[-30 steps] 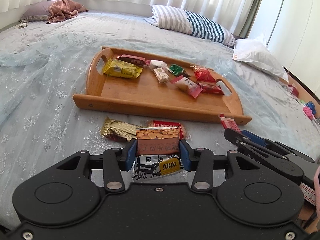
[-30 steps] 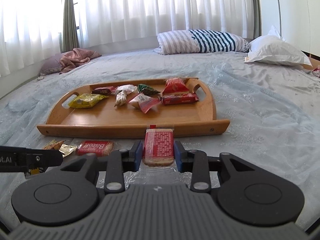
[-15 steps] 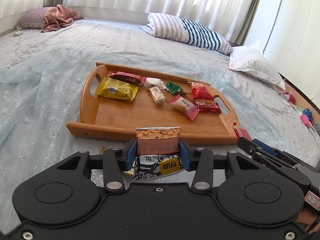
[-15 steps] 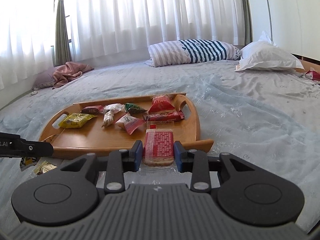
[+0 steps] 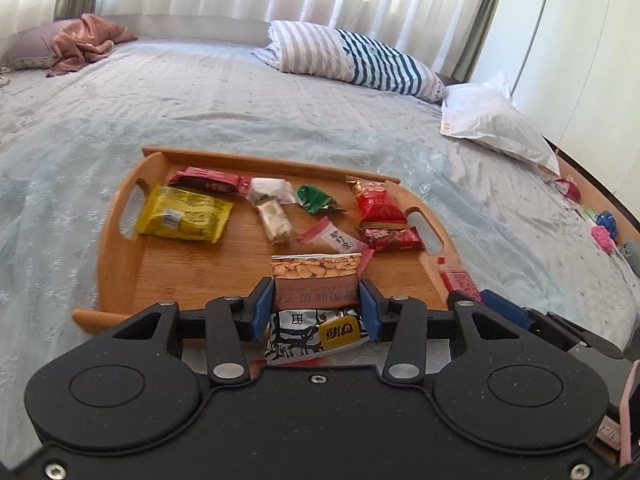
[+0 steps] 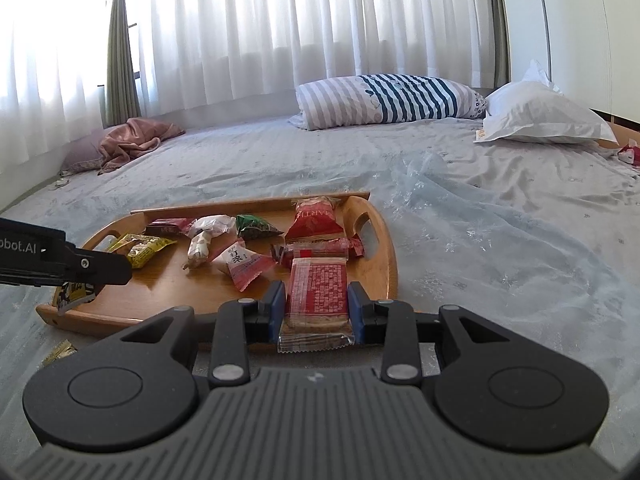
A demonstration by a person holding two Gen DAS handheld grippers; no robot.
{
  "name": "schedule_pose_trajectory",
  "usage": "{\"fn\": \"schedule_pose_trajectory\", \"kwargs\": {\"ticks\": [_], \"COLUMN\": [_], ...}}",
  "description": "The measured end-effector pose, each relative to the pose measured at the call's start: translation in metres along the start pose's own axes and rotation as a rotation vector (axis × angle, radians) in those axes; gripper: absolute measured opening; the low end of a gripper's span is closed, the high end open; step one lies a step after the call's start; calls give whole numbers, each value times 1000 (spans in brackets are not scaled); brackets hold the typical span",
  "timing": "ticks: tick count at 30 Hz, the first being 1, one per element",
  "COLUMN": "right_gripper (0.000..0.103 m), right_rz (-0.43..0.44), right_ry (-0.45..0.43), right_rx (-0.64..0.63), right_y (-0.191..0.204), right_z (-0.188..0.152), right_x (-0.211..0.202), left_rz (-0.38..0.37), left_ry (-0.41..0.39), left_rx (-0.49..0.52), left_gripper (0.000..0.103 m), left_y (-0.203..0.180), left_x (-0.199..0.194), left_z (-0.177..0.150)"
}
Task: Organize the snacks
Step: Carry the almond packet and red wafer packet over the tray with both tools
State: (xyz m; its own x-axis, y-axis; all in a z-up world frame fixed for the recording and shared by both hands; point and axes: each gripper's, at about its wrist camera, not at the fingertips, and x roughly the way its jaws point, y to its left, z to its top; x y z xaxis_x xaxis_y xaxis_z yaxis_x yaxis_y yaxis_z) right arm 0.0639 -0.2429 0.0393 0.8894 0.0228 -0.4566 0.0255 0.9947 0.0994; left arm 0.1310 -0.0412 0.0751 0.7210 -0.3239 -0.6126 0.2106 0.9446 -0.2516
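Bed (image 5: pixel 280 92): seen lower and closer under both cameras than a second ago — the near strip of blue sheet that lay before the tray has all but gone from the left wrist view
Tray (image 5: pixel 188 276): its near rim, well ahead of the left gripper a second ago, is now met just at the jaws; eight snacks are counted on its floor, unmoved
Left gripper (image 5: pixel 316 306): jaws clamped on the sides of the sunflower-seed packet (image 5: pixel 316 280), which is carried upright above the near edge of the tray; the grip is unchanged over the second
Right gripper (image 6: pixel 317 306): jaws pinched on the red wafer pack (image 6: pixel 318 292), now held over the near right corner of the tray, where a second ago it was short of the rim
Loose snacks: a gold wrapper (image 6: pixel 60 354) is left on the sheet in front of the tray; the red packet seen beside it earlier is now hidden
Meaning for the task: both packets are judged to have been brought to the drop point — release onto bare wood is what remains, then the strays are to be fetched
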Motion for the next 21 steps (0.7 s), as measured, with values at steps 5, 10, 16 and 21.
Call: {"fn": "schedule_pose_trajectory", "kwargs": {"ticks": [5, 10, 16, 21], "right_gripper": [38, 38, 38, 38], "right_rz": [19, 24, 31, 31], "right_ry": [39, 72, 109, 114], "right_rx": [-7, 4, 18, 15], "right_y": [-4, -11, -16, -17], "right_z": [5, 11, 14, 14], "right_x": [16, 31, 48, 55], "left_rz": [-24, -29, -28, -19], "left_ry": [49, 94, 124, 135], "left_rx": [4, -6, -6, -9], "left_gripper": [43, 43, 43, 43], "left_y": [-8, -11, -16, -19], "left_x": [28, 56, 83, 99], "left_z": [7, 11, 13, 14]}}
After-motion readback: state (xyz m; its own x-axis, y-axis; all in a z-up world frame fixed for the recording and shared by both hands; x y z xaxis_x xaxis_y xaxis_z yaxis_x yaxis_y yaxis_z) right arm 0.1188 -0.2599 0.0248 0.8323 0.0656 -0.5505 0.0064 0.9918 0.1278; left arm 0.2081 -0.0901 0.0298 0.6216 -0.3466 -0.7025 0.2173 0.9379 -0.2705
